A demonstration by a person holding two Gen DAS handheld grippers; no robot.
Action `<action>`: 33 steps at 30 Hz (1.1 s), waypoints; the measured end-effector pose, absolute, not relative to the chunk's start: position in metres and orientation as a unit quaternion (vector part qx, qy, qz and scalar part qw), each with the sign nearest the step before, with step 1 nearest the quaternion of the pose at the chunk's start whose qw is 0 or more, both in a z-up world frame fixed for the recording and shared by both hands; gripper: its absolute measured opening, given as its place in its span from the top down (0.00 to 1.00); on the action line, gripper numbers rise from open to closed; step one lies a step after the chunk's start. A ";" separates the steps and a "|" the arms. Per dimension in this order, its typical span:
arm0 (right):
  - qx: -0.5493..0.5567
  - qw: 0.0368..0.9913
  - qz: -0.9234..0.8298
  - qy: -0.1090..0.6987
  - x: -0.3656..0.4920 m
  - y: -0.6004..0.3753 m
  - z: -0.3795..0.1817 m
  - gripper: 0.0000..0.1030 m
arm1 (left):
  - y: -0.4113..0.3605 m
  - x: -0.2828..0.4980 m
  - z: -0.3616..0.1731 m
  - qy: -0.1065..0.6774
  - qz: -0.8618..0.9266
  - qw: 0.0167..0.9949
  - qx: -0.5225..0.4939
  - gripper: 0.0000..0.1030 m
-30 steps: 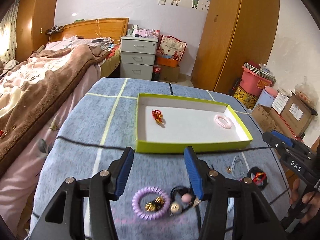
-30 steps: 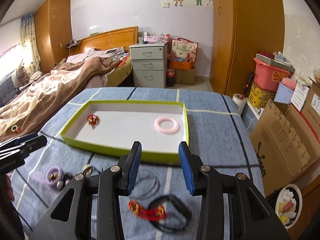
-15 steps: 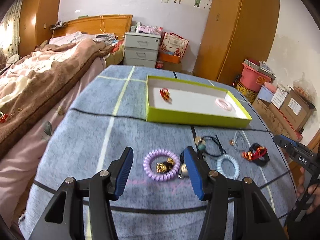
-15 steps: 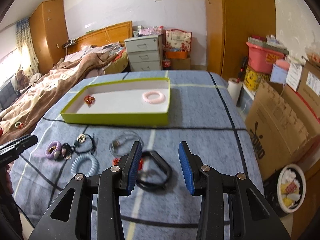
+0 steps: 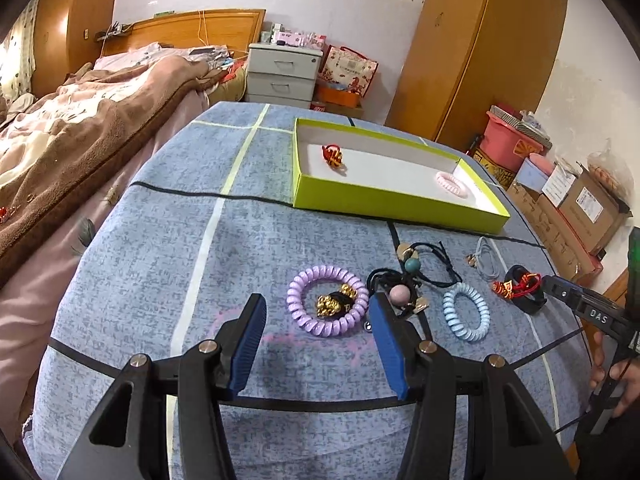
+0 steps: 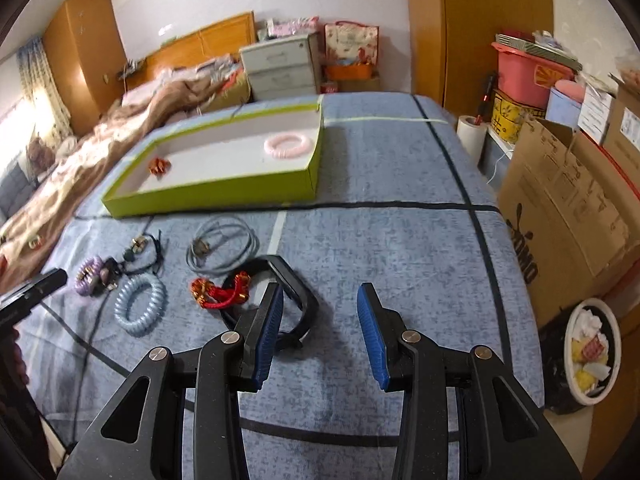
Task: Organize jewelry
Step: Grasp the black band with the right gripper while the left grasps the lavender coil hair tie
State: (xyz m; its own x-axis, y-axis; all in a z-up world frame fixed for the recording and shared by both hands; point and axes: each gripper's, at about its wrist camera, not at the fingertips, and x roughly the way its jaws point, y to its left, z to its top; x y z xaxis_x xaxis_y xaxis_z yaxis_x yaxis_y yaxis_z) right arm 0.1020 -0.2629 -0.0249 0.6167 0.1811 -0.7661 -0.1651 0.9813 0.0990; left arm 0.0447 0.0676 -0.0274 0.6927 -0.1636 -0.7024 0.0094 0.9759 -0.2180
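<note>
Both blue-padded grippers, left (image 5: 316, 332) and right (image 6: 320, 330), are gaping empty; loose bands are lying before the lime-green cardboard tray (image 5: 384, 203).

The left gripper (image 5: 318, 324) is held low over the surface, its jaws spread wide and nothing gripped between the blue pads (image 5: 249, 342). The right gripper (image 6: 320, 318) is likewise held with its jaws parted and empty, angled forward and down. In the left wrist view the right gripper's tip is seen at the far right, carried by the person's right hand (image 5: 612, 380).
</note>
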 end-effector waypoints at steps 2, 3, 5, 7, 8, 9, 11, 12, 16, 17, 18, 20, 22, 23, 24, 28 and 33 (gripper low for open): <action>0.000 0.895 0.105 0.433 0.106 -0.259 -0.028 0.61 | 0.069 0.045 -0.028 0.391 -0.047 0.914 -0.100 0.46; -0.001 0.893 0.110 0.437 0.108 -0.257 -0.029 0.61 | 0.071 0.045 -0.029 0.392 -0.045 0.913 -0.104 0.46; -0.007 0.890 0.111 0.442 0.110 -0.254 -0.031 0.62 | 0.073 0.044 -0.029 0.391 -0.043 0.913 -0.106 0.46; -0.016 0.889 0.111 0.444 0.110 -0.252 -0.035 0.62 | 0.075 0.044 -0.029 0.393 -0.045 0.912 -0.106 0.46; -0.017 0.888 0.112 0.445 0.110 -0.251 -0.035 0.62 | 0.076 0.044 -0.030 0.395 -0.046 0.911 -0.106 0.46; -0.018 0.889 0.113 0.443 0.109 -0.251 -0.035 0.67 | 0.076 0.044 -0.030 0.396 -0.045 0.911 -0.107 0.46; -0.016 0.888 0.118 0.444 0.108 -0.252 -0.036 0.79 | 0.078 0.043 -0.031 0.397 -0.045 0.910 -0.107 0.46; -0.016 0.888 0.117 0.444 0.108 -0.253 -0.036 0.79 | 0.079 0.043 -0.032 0.399 -0.044 0.909 -0.109 0.46; -0.017 0.890 0.114 0.441 0.106 -0.253 -0.035 0.80 | 0.080 0.045 -0.034 0.403 -0.045 0.907 -0.112 0.46; -0.016 0.892 0.108 0.438 0.106 -0.254 -0.034 0.80 | 0.081 0.045 -0.034 0.404 -0.043 0.907 -0.110 0.46; -0.015 0.894 0.103 0.435 0.105 -0.255 -0.032 0.82 | 0.081 0.045 -0.033 0.403 -0.041 0.908 -0.110 0.46; -0.007 0.899 0.095 0.428 0.104 -0.260 -0.029 0.84 | 0.083 0.047 -0.032 0.402 -0.032 0.909 -0.109 0.46; -0.003 0.902 0.084 0.424 0.103 -0.265 -0.026 0.84 | 0.084 0.051 -0.030 0.401 -0.024 0.911 -0.100 0.46; -0.002 0.903 0.083 0.422 0.103 -0.266 -0.025 0.84 | 0.084 0.053 -0.030 0.402 -0.022 0.910 -0.097 0.46; 0.001 0.903 0.084 0.422 0.103 -0.267 -0.025 0.84 | 0.084 0.056 -0.031 0.405 -0.023 0.909 -0.096 0.46; 0.006 0.908 0.072 0.412 0.103 -0.271 -0.021 0.84 | 0.081 0.068 -0.032 0.411 -0.023 0.908 -0.084 0.46; 0.014 0.912 0.066 0.404 0.101 -0.276 -0.017 0.84 | 0.077 0.080 -0.038 0.431 -0.032 0.899 -0.076 0.48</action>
